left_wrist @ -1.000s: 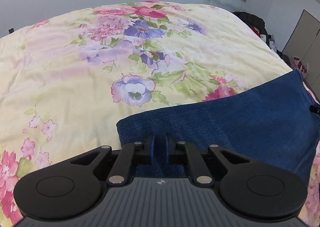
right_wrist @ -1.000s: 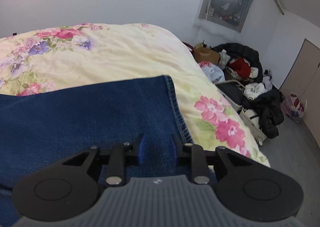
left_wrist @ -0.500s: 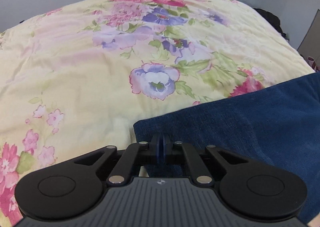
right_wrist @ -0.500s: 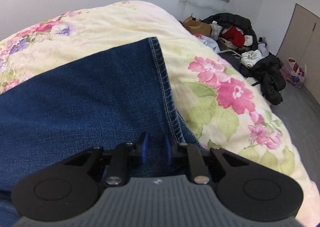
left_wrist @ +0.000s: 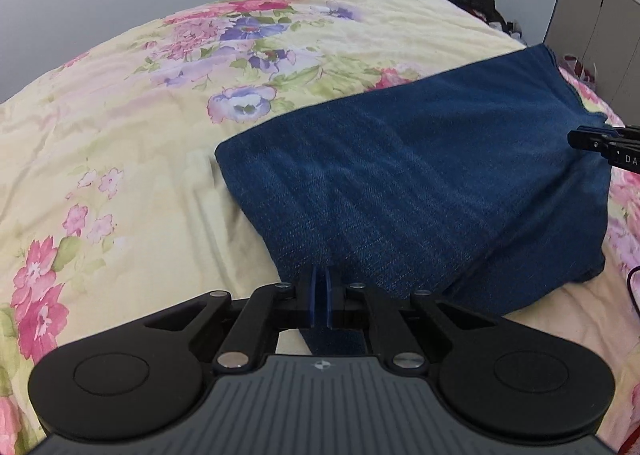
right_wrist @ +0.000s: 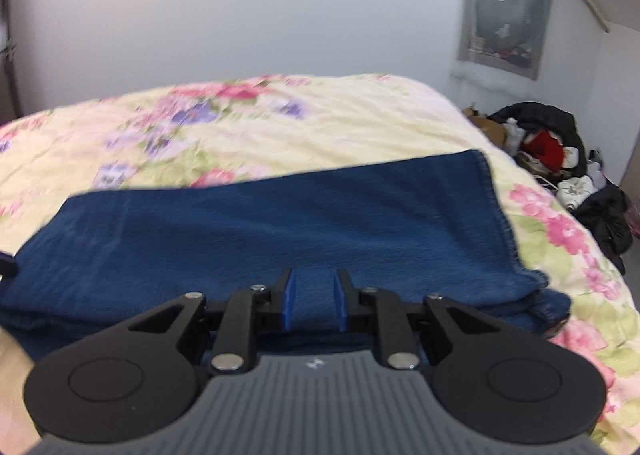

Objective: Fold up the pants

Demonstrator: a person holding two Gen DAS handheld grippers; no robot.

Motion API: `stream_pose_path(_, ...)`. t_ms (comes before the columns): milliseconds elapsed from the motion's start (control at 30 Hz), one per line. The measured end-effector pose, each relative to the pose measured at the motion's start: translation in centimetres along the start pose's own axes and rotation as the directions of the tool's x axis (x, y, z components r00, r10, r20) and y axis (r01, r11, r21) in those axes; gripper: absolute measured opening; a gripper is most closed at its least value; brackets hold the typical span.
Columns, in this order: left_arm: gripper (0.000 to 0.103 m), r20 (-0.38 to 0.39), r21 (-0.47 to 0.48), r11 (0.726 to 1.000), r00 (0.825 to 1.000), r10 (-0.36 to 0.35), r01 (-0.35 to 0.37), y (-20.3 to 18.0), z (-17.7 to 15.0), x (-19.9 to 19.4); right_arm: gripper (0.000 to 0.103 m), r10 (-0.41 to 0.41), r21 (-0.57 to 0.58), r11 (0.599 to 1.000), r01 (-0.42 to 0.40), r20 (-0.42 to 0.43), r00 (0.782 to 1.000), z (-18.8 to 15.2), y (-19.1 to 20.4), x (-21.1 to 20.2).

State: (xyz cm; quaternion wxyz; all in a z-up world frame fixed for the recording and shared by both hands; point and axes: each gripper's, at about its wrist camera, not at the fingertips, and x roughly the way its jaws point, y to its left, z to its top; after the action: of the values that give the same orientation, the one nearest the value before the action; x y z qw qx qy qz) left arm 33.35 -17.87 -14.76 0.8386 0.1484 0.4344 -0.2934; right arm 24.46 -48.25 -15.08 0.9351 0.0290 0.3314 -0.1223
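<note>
The jeans (left_wrist: pixel 420 183) lie already doubled on the floral quilt (left_wrist: pixel 120 159), long axis running left to right. The left gripper (left_wrist: pixel 321 297) pinches their near-left corner; the right gripper (right_wrist: pixel 312 301) straddles the near edge, jaws slightly apart (contact unclear). Both corners should travel level, keeping hems aligned.

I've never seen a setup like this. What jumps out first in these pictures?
The dark blue jeans stand out at once, lying folded on a pale yellow floral bedspread. At the bottom of each view a black tool grips the denim's near edge: the left tool is pinched shut on it, the right tool holds a thicker bunch. A heap of clothes sits on the floor beyond the bed.
</note>
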Motion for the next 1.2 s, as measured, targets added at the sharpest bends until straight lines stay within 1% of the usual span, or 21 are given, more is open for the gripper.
stream_pose_path(67, 0.006, -0.028, 0.000, 1.000, 1.000, 0.004, -0.004, 0.1, -0.9, 1.1, 0.014, 0.005, 0.018, 1.000, -0.004, -0.032, 0.999, -1.1, 0.3, 0.8)
stream_pose_path(133, 0.006, -0.034, -0.003, 1.000, 0.999, 0.001, -0.001, 0.2, -1.6, 2.1, 0.013, 0.013, 0.063, 0.998, -0.010, -0.048, 0.999, -2.1, 0.0, 1.7)
stream_pose_path(233, 0.006, -0.036, -0.049, 0.999, 0.999, -0.014, 0.012, 0.7, -2.1, 3.0, 0.013, 0.031, 0.124, 0.992, -0.023, -0.057, 0.998, -3.3, -0.7, 2.5)
stream_pose_path(367, 0.006, -0.053, -0.064, 0.998, 0.998, -0.016, 0.013, 0.7, -1.7, 2.1, 0.013, 0.025, 0.127, 0.992, -0.016, -0.067, 0.997, -3.7, -0.7, 2.9)
stream_pose_path(500, 0.006, -0.078, -0.077, 0.996, 0.995, -0.060, 0.054, 0.8, -1.9, 0.2, 0.015, 0.000, 0.118, 0.993, 0.009, -0.081, 0.997, -3.0, 0.0, 2.2)
stream_pose_path(567, 0.006, -0.102, -0.028, 0.998, 0.993, -0.054, 0.051, 0.3, -2.6, -0.1, 0.018, 0.000, 0.129, 0.992, 0.009, -0.065, 0.998, -3.2, 0.4, 1.2)
stream_pose_path(600, 0.006, -0.125, -0.002, 0.999, 0.991, -0.042, 0.042, 0.0, -2.8, 0.2, 0.021, 0.004, 0.131, 0.991, 0.004, -0.059, 0.998, -3.4, 0.6, 0.7)
stream_pose_path(633, 0.006, -0.164, 0.026, 0.999, 0.986, -0.028, 0.033, -0.3, -3.0, 0.6, 0.026, 0.007, 0.125, 0.992, 0.001, -0.060, 0.998, -3.6, 1.0, 0.5)
stream_pose_path(667, 0.007, -0.213, 0.075, 0.997, 0.977, -0.011, 0.027, -0.7, -3.1, 1.1, 0.027, 0.008, 0.110, 0.994, 0.000, -0.069, 0.998, -3.8, 1.3, 0.4)
stream_pose_path(700, 0.008, -0.240, 0.109, 0.994, 0.971, 0.005, 0.022, -0.9, -2.9, 1.3, 0.028, 0.004, 0.091, 0.996, 0.003, -0.076, 0.997, -3.9, 1.6, 0.4)
stream_pose_path(767, 0.009, -0.263, 0.138, 0.990, 0.965, 0.019, 0.018, -0.9, -2.1, 0.5, 0.028, -0.002, 0.064, 0.998, 0.007, -0.081, 0.997, -3.7, 1.7, 0.3)
stream_pose_path(833, 0.010, -0.235, 0.166, 0.986, 0.972, 0.027, 0.013, -0.9, -1.0, -1.3, 0.030, 0.006, 0.086, 0.996, 0.001, -0.077, 0.997, -3.2, 1.1, -0.4)
stream_pose_path(867, 0.010, -0.212, 0.177, 0.984, 0.977, 0.034, 0.004, -0.8, -0.4, -2.5, 0.033, 0.017, 0.096, 0.995, -0.010, -0.071, 0.997, -2.9, 0.6, -0.9)
stream_pose_path(900, 0.011, -0.192, 0.181, 0.983, 0.981, 0.042, -0.007, -0.7, 0.3, -3.6, 0.038, 0.027, 0.098, 0.995, -0.020, -0.066, 0.997, -2.7, 0.2, -1.4)
stream_pose_path(933, 0.015, -0.176, 0.179, 0.984, 0.983, 0.050, -0.018, -0.6, 0.9, -4.4, 0.042, 0.034, 0.095, 0.995, -0.028, -0.063, 0.997, -2.5, -0.3, -1.9)
stream_pose_path(1033, 0.020, -0.135, 0.142, 0.989, 0.989, 0.063, -0.044, 0.4, 2.6, -7.0, 0.050, 0.039, 0.098, 0.995, -0.032, -0.080, 0.996, -1.8, -1.7, -3.0)
stream_pose_path(1067, 0.021, -0.127, 0.132, 0.990, 0.989, 0.070, -0.053, 0.6, 3.2, -7.6, 0.052, 0.042, 0.119, 0.992, -0.031, -0.095, 0.995, -1.6, -2.4, -3.3)
stream_pose_path(1133, 0.023, -0.111, 0.118, 0.991, 0.991, 0.080, -0.067, 1.0, 4.0, -9.0, 0.063, 0.061, 0.190, 0.981, -0.036, -0.128, 0.990, -1.1, -3.8, -3.6)
stream_pose_path(1200, 0.027, -0.102, 0.109, 0.991, 0.990, 0.093, -0.082, 1.1, 4.8, -10.3, 0.066, 0.083, 0.277, 0.960, -0.039, -0.147, 0.986, -0.7, -5.5, -3.8)
